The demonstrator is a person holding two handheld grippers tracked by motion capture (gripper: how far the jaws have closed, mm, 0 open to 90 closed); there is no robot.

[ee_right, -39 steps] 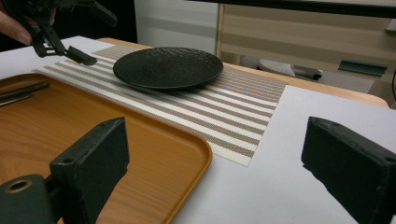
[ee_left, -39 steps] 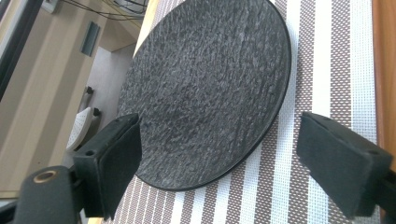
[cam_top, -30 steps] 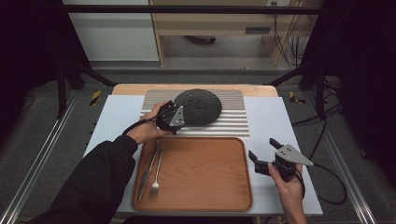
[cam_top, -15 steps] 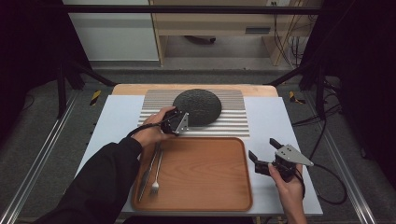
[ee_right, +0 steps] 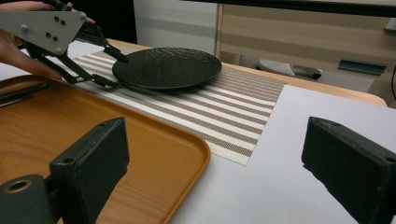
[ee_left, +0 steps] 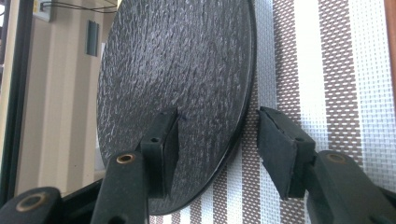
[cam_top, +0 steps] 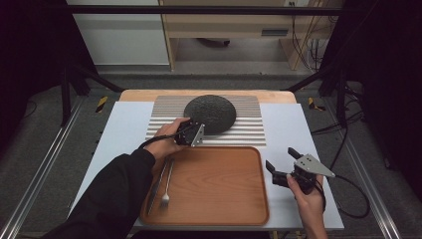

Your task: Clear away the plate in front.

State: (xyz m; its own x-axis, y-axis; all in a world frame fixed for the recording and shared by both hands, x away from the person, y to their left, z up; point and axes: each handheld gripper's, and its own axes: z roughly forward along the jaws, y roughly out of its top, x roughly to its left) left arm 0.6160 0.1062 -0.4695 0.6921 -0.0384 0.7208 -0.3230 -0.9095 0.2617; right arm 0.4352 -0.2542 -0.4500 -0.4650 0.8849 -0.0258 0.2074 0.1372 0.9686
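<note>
A round black textured plate (cam_top: 210, 113) lies on a striped mat (cam_top: 239, 134). My left gripper (cam_top: 201, 132) is at the plate's near-left rim, turned on its side. Its jaws have just been closing and straddle the rim: in the left gripper view one pad (ee_left: 166, 140) lies over the plate (ee_left: 177, 70) and the other pad (ee_left: 275, 149) stands a small gap off the edge, beside the mat (ee_left: 322, 70). In the right gripper view the left gripper (ee_right: 117, 72) has one finger above and one below the rim. My right gripper (cam_top: 280, 158) hangs open and empty right of the wooden tray (cam_top: 219, 184).
A fork (cam_top: 165, 191) and a knife (cam_top: 158, 181) lie along the tray's left side. The tray sits on a pale sheet (cam_top: 288, 124) that covers the table. Dark frame rails and cables run beyond the table's sides.
The left gripper has dropped a little toward the plate's near-left rim and its jaws have narrowed around it. The right hand has not moved.
</note>
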